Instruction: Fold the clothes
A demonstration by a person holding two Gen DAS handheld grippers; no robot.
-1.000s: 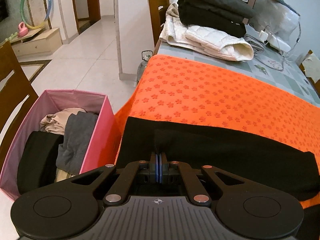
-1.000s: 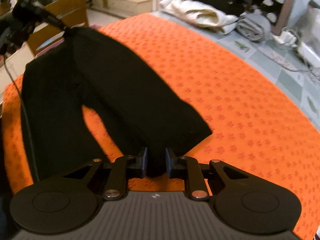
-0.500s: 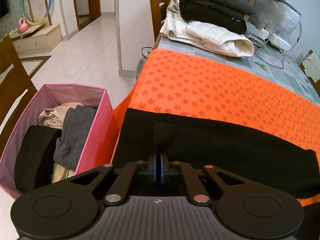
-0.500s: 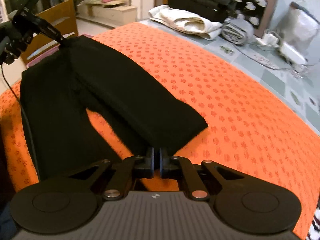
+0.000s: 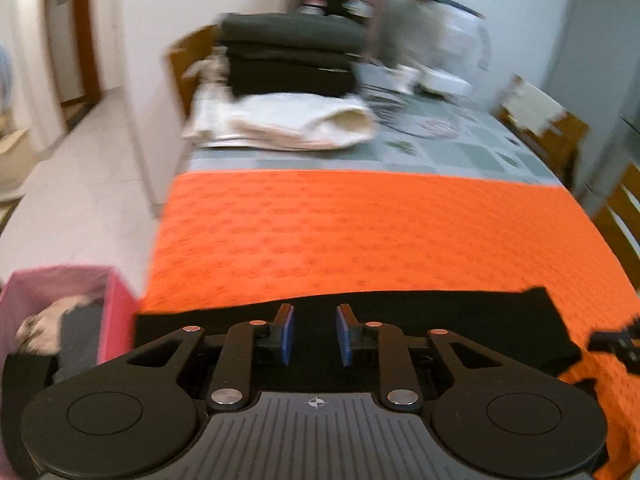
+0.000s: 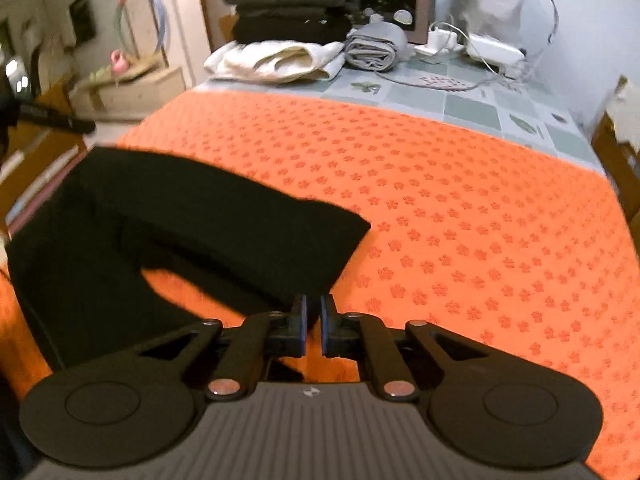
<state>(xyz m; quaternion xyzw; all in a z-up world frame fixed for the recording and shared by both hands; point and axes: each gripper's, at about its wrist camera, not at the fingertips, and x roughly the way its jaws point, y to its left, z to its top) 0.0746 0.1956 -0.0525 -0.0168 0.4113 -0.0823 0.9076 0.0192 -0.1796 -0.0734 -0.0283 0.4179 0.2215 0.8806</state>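
Black trousers [image 6: 192, 232] lie partly folded on the orange mat [image 6: 460, 216]. Left gripper [image 5: 314, 334]: jaws apart, above the trousers' edge. Right gripper [image 6: 314, 322]: jaws slightly apart at a leg end, gripping nothing.

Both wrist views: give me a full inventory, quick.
black trousers: 1, black, near end of mat, one leg folded over
orange mat: 1, orange, flower print, covers near table
folded dark clothes: 1 stack, black, far table end, on the white garment
white quilted garment: 1, cream, far end
grey roll: 1, grey, beside it
pink bin: 1, pink, floor left, holds clothes
left gripper: open, over trousers
right gripper: slightly open at the leg's end
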